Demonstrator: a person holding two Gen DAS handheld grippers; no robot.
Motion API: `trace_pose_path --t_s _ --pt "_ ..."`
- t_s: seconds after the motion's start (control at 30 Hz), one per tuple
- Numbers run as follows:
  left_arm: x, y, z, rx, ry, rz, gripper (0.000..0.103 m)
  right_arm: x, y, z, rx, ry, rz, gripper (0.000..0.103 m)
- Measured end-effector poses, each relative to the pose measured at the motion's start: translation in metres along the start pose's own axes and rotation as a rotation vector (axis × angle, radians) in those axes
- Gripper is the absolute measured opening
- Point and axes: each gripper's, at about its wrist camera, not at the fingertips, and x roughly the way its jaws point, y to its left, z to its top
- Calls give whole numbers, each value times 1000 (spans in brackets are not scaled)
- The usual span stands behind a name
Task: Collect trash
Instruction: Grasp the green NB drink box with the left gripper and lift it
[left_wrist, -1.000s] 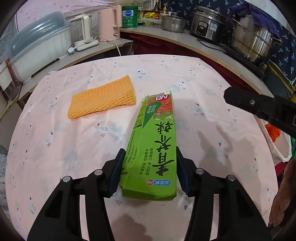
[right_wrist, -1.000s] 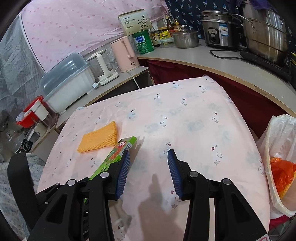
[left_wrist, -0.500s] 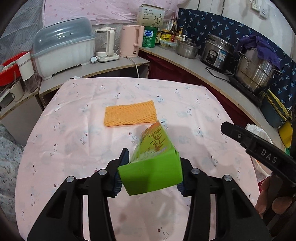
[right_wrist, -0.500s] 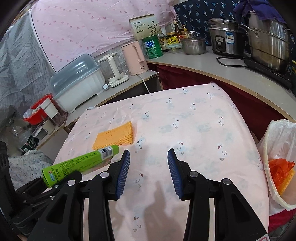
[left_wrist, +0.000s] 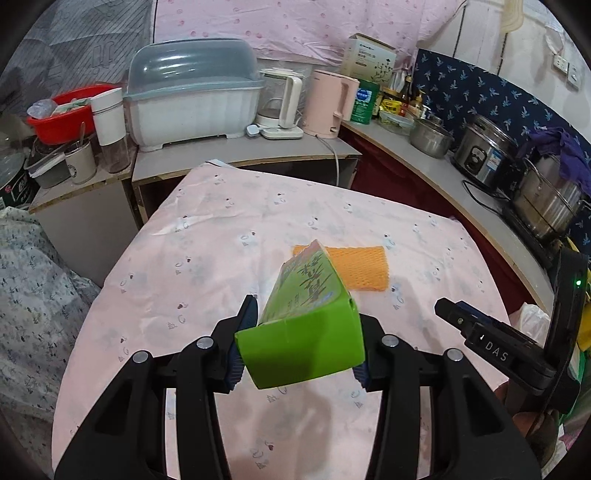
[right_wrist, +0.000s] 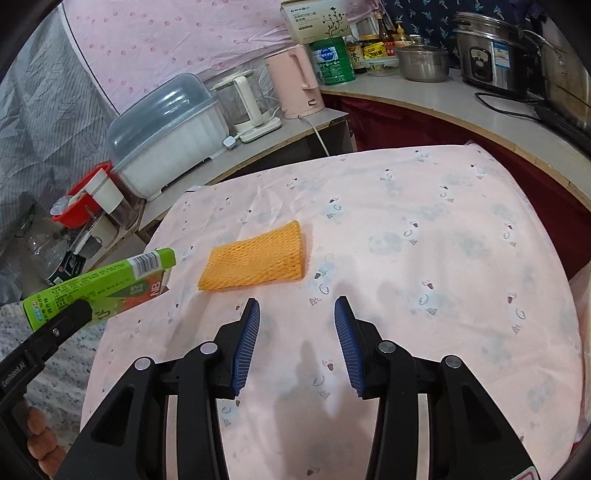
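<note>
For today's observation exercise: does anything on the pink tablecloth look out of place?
Yes: an orange foam net lies alone on the tablecloth, loose litter. The green box is already lifted in the left tongs.

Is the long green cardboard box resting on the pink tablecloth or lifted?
Lifted: the long green cardboard box hangs clamped in the left gripper, clear of the pink tablecloth.

Carton: in your left gripper, above tablecloth.
Foam net: on tablecloth, 11 o'clock of your right gripper.
</note>
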Motion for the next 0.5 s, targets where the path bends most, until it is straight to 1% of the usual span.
trace_pose_path --t_s 0.2,0.5 --pt "19 15 12 -17 -2 47 43 47 10 17 -7 43 7 41" --pt "46 20 25 -33 12 60 43 102 8 32 12 96 -3 41"
